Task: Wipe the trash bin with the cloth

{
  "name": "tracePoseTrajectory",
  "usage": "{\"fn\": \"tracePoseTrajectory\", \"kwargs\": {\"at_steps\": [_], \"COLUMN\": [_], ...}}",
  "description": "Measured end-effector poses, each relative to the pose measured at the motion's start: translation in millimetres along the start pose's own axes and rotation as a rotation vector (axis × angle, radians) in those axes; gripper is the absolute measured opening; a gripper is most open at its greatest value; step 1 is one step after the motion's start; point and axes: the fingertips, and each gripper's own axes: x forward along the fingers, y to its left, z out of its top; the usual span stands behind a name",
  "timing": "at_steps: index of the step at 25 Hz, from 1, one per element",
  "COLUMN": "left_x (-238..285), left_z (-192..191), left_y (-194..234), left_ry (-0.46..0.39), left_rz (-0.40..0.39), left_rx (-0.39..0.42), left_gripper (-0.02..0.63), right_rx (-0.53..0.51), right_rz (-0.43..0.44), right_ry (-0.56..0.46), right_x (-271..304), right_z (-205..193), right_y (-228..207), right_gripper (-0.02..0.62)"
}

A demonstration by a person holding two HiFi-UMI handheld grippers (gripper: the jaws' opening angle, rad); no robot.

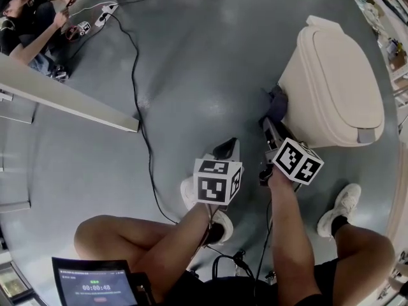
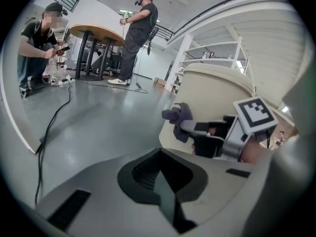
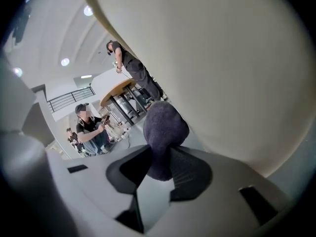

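Entry one, right claw (image 3: pixel 160 158): gripping a dark purple cloth (image 3: pixel 165 125) between its jaws, the wad bulging past the tips and pressing against the left side wall of the trash bin (image 1: pixel 331 81) (beige, lid down), which is standing on the grey floor (image 1: pixel 191 56) at the right.

Entry two, left claw (image 2: pixel 159 179): holding its jaws together on nothing, hovering just left of the right claw, apart from the bin.

Entry three, black cable (image 1: pixel 136 101): trailing across the floor toward a person (image 1: pixel 25 21) crouching at far left.

Left gripper (image 1: pixel 227 149) closed, right gripper (image 1: pixel 273 123) clamped
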Motion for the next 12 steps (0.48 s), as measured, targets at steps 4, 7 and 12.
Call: {"fn": "tracePoseTrajectory", "kwargs": {"at_steps": [4, 7, 12], "left_x": [-1.3, -2.3, -3.6], "left_z": [1.0, 3.0, 2.5], "left_y": [-0.6, -0.1, 2.2], "left_ry": [-0.009, -0.018, -0.020], "left_rz": [-0.007, -0.008, -0.006], "left_rx": [-0.005, -0.009, -0.014], "left_gripper": [-0.002, -0.002, -0.002], "right_rx": [-0.033, -0.022, -0.007], "right_rz": [0.061, 0.085, 0.073], "right_ry": [-0.078, -0.145, -0.186], "right_x": [-5.9, -13.1, -11.1], "right_z": [37.4, 61.8, 85.1], "right_y": [34.0, 54.3, 72.0], "right_gripper": [0.109, 0.109, 0.109]}}
